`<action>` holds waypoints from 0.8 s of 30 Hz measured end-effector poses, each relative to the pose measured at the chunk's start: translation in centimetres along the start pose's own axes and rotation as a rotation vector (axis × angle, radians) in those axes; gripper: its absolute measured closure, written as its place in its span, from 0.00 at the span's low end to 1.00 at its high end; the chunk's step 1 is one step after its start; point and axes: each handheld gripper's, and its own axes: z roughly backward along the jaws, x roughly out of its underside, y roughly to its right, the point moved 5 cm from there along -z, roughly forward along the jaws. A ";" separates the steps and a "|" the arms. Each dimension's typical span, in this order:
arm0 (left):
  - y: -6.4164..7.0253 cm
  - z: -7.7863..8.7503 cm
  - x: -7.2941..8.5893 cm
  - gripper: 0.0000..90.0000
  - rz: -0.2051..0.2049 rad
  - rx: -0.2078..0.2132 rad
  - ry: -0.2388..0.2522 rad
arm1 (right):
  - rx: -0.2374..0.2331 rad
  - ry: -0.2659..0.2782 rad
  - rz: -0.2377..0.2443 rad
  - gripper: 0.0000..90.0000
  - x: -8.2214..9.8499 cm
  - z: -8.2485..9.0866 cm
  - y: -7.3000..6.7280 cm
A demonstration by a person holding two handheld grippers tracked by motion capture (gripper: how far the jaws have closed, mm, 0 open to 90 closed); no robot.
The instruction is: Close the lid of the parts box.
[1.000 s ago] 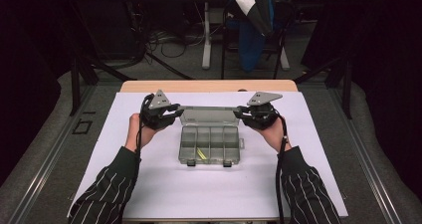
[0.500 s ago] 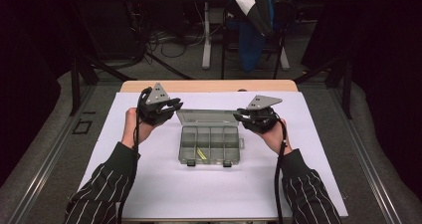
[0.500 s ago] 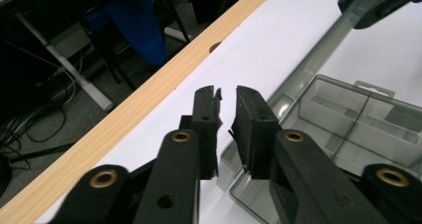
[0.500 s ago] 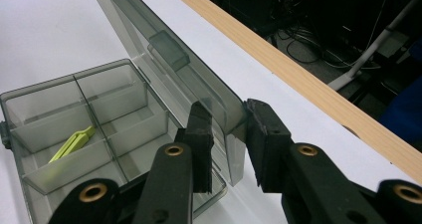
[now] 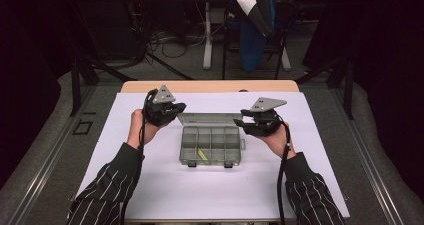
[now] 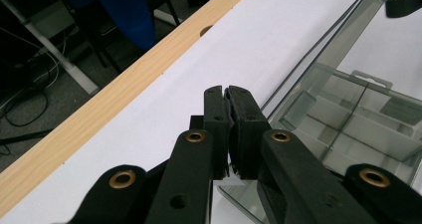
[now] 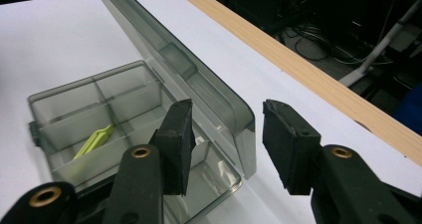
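A clear plastic organiser box (image 5: 210,146) sits in the middle of the white sheet (image 5: 150,200) that covers the table, its lid (image 5: 207,119) standing open on the far side. Its compartments look bare except for a small yellow-green piece (image 5: 202,154) in a near compartment.

The left gripper (image 5: 176,108) hangs just off the lid's far-left corner. Its jaws have just been closing and now meet pad to pad with nothing between them; in the left gripper view the closed tips (image 6: 226,97) point past the lid's edge (image 6: 343,42) rather than onto it.

The right gripper (image 5: 242,123) sits at the lid's right end. Its jaws have just been opening and now stand partly apart, with the corner of the lid (image 7: 239,129) in the gap between them; the pads (image 7: 179,134) look clear of the plastic. My guess is the lid has been raised from both ends and is now being let go, since it stands by itself.

A strip of the wooden tabletop (image 5: 210,86) shows along the far edge. Beyond it the room is dark, with cables on the floor and a blue and white jacket (image 5: 255,20) draped over a chair
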 end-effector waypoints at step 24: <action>2.3 0.2 2.3 0.98 -0.016 0.027 -0.012 | -0.011 0.122 -0.027 0.84 -1.2 2.5 -1.7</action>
